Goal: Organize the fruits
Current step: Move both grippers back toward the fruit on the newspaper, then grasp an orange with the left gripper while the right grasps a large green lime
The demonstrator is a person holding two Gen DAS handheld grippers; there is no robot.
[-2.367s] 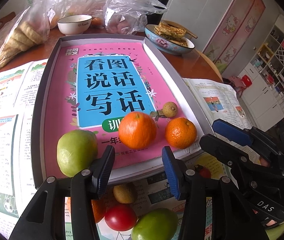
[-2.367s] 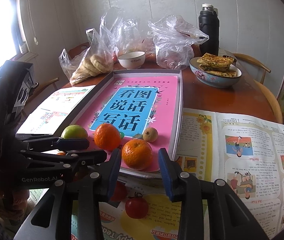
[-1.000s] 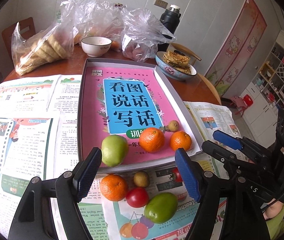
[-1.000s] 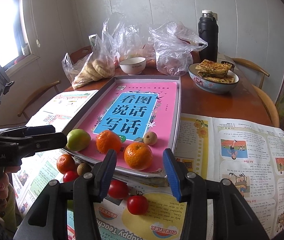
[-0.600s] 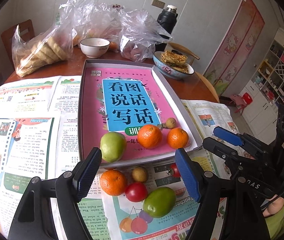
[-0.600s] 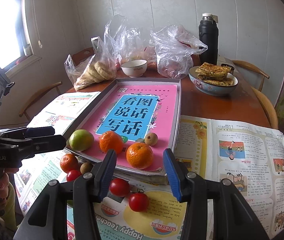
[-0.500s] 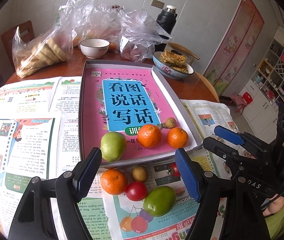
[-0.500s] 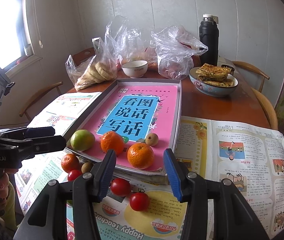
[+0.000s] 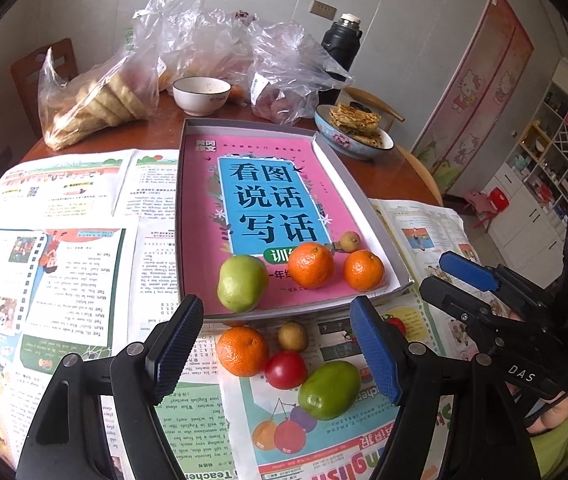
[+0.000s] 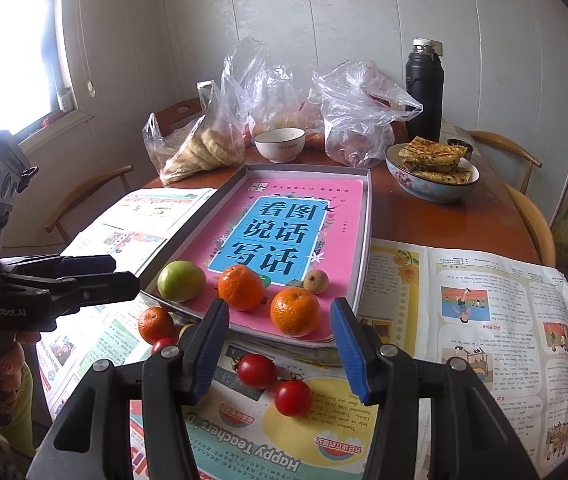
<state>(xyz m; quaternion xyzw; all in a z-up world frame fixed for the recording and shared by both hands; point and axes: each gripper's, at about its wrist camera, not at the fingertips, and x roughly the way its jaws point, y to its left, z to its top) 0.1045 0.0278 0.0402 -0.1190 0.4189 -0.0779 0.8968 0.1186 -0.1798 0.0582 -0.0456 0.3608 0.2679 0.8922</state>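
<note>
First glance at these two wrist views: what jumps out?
The bright pink book lying in a shallow grey tray mid-table, with a green fruit, two oranges and a small brown fruit lined up along its near edge. In front of the tray, more fruit sits loose on newspaper, including a third orange and red tomatoes. Both the left gripper and right gripper hover open, empty.

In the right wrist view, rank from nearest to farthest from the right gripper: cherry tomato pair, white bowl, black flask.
1. Cherry tomato pair, on the newspaper just below the right gripper.
2. White bowl, beyond the tray, centre.
3. Black flask, back right by the wall.
</note>
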